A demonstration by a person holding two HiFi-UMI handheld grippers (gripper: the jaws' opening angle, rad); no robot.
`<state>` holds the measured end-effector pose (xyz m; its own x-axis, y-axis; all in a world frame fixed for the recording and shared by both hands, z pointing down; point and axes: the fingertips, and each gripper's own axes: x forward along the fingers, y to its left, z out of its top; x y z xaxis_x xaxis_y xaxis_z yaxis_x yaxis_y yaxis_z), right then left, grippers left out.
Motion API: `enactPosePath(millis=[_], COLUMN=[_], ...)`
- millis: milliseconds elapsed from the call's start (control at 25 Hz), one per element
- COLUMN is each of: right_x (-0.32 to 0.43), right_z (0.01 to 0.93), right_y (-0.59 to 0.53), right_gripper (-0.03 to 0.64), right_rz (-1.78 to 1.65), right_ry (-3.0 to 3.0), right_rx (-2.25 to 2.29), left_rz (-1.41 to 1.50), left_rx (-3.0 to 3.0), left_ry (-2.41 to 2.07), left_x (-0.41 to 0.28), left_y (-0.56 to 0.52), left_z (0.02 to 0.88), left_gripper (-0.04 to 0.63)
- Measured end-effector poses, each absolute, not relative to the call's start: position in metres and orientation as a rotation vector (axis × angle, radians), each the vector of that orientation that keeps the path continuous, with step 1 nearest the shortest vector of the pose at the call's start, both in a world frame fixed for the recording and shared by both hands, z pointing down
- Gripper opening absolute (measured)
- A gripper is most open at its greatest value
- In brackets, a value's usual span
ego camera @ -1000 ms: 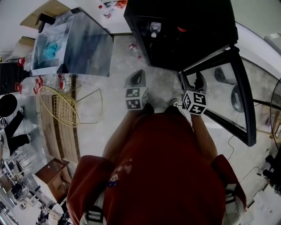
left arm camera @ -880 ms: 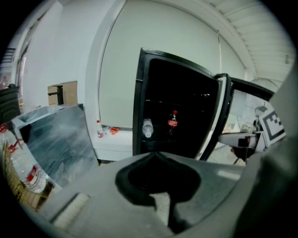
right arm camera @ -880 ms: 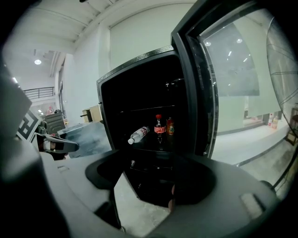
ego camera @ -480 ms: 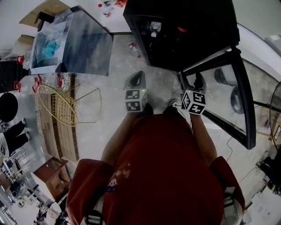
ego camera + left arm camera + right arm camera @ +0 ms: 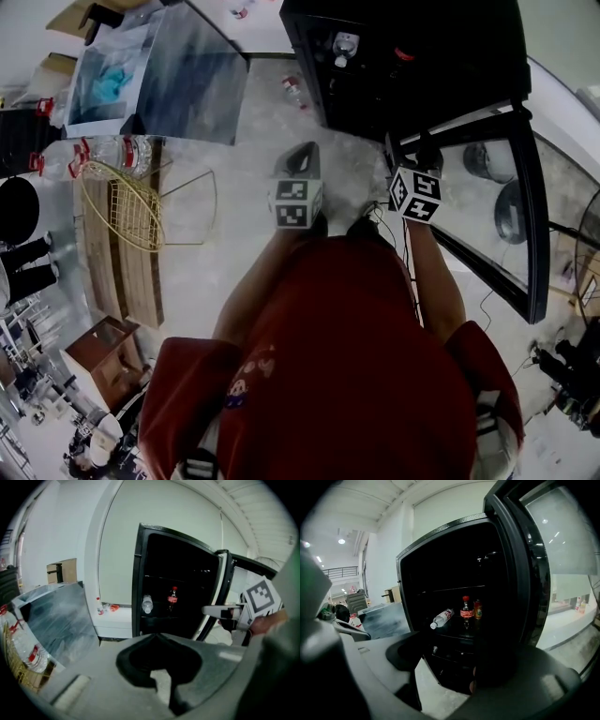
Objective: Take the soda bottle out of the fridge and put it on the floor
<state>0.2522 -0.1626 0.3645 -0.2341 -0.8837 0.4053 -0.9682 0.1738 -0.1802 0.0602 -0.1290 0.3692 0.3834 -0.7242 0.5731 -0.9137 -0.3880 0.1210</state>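
At the far left a yellow wire basket lies on the floor, and large water bottles with red caps lie next to it; a small bottle lies on the floor further right, near the fridge. The left gripper hangs over the floor in front of the fridge; its jaws are pressed together and hold nothing. The fridge is open and dark inside; a clear bottle lies there on its side. Just to the right of it the soda bottle stands upright, with a red cap and a red label, well apart from both grippers; an orange-labelled bottle stands just beside it on the right. The right gripper is at the edge of the glass door; its jaws are clenched on this edge, one on each side; the door stands open to the right.
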Motion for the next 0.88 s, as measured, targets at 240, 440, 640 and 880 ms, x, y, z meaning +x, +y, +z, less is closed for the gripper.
enactPosePath(millis=[240,440,640,880], right_x=[0.246,0.244,0.251,0.257], right_z=[0.369,0.371,0.374,0.381], right_y=[-0.187,-0.218,-0.249,-0.279], right_gripper=[0.301,0.301,0.301,0.301], right_rz=[0.58,0.553,0.518,0.487], right_ry=[-2.249,-2.26,-2.253,-2.245], right_rx=[1.787,1.789,1.811,1.834], left_rz=[0.641,0.684,0.708,0.719], left_rx=[2.194,2.177,2.172,2.157], left_ry=[-1.39,-1.376,-1.367,-1.341], left_x=[0.056,0.049,0.045,0.046], left_y=[-0.126,-0.126,-0.126,-0.126], left_z=[0.381,0.388,0.392,0.398], left_gripper=[0.0,0.0,0.0,0.0])
